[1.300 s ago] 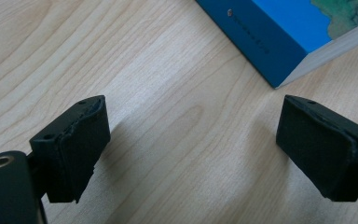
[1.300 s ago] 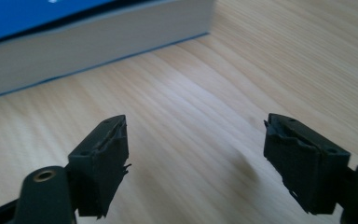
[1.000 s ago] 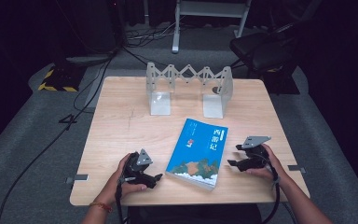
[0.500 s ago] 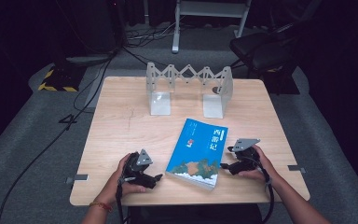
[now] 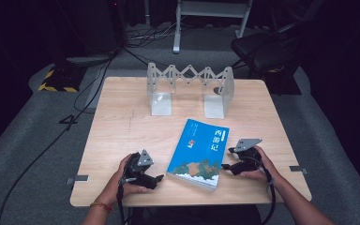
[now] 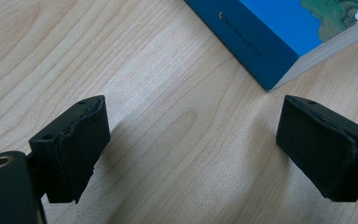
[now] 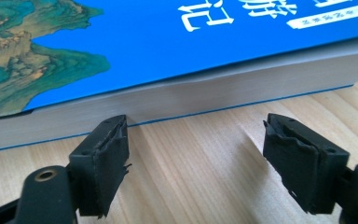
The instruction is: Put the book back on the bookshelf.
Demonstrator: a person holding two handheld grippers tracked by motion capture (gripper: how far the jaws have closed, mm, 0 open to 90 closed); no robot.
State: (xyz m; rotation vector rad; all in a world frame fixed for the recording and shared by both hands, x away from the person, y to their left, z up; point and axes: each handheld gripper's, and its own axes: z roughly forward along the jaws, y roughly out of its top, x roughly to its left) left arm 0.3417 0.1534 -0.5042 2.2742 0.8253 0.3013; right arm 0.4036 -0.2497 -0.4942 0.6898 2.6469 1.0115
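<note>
book (image 5: 199, 152): a thick paperback that lies flat on the wooden table (image 5: 122, 126), a little turned, between the two claws.
cover: glossy blue with white characters and a green painted landscape at the near end; i judge it smooth and a bit slippery for rubber pads.
page edge: a pale block of pages, seen straight ahead of the right claw (image 7: 196, 161), very close to its tips; matte paper, it should give better friction than the cover.
spine corner: seen up and to the right of the left claw (image 6: 191, 140), near but apart from it.
handling: stiff enough as a closed block, probably of medium weight, not fragile; the cover alone would bend and open if only it is pinched.
where to grip: i would take the whole thickness at the long page edge, one pad under and one above, or first lift that edge.
right claw: wide open, nothing between the pads; the jaws have just closed slightly, not on the book.
left claw: wide open, it holds nothing, only bare wood lies between its pads.
table surface: light wood with fine grain, flat and dry.
book stand (image 5: 190, 89): grey metal, with zigzag links, well beyond both claws.
</note>
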